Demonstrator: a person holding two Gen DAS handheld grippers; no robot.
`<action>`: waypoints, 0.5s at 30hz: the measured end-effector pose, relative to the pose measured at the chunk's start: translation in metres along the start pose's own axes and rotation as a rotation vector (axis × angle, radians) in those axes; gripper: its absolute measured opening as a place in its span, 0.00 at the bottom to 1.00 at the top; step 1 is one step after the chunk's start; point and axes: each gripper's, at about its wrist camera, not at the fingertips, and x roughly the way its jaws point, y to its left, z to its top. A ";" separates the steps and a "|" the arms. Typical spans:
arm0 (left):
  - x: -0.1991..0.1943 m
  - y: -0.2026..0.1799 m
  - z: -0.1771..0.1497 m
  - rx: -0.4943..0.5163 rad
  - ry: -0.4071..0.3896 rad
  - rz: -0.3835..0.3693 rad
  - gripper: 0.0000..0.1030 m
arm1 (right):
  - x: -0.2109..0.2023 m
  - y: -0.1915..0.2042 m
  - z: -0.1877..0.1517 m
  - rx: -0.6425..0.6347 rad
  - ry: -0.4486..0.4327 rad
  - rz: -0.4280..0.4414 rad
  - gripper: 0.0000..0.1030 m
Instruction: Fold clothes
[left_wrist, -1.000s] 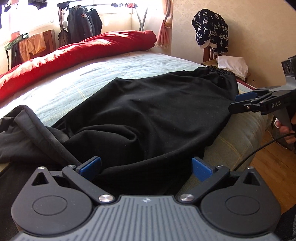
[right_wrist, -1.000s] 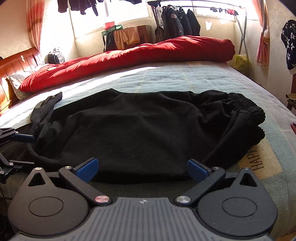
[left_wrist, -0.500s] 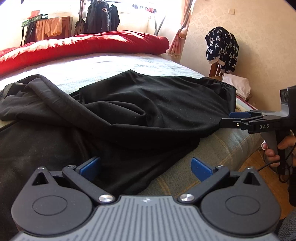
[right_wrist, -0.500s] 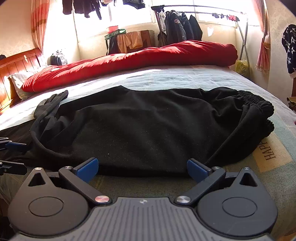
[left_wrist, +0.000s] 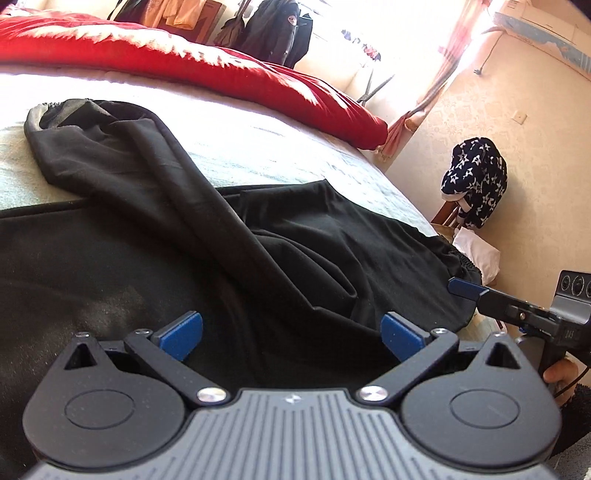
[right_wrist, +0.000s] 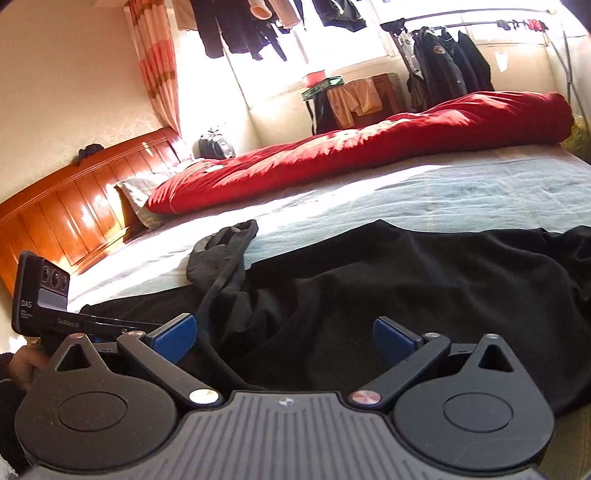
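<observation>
Two tongs, left (left_wrist: 291, 334) and right (right_wrist: 284, 334), both released, hover over one black garment (left_wrist: 314, 258) on one bed (right_wrist: 406, 199).

left claw (left_wrist: 291, 334) – swung left over trousers (left_wrist: 332, 251) | right claw (right_wrist: 284, 334) – turned toward headboard (right_wrist: 74, 206)

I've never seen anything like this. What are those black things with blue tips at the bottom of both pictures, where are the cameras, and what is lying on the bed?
No robot here: a person holds a pair of hand tongs in each hand. Each picture comes from a camera on one pair, looking forward along its fingers. One shows the left tongs, the other the right tongs. Both stand open and hold nothing. Below them black trousers lie spread on the bed, waiting to be folded. A red quilt lies along the far side.
</observation>
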 end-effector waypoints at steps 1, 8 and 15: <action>-0.001 0.004 0.006 -0.025 0.000 0.000 0.99 | 0.009 0.004 0.006 -0.006 0.022 0.034 1.00; -0.007 0.032 0.034 -0.281 -0.023 0.033 0.99 | 0.084 0.031 0.045 -0.020 0.224 0.293 1.00; -0.019 0.051 0.041 -0.472 -0.070 0.108 0.99 | 0.159 0.043 0.055 0.091 0.475 0.469 1.00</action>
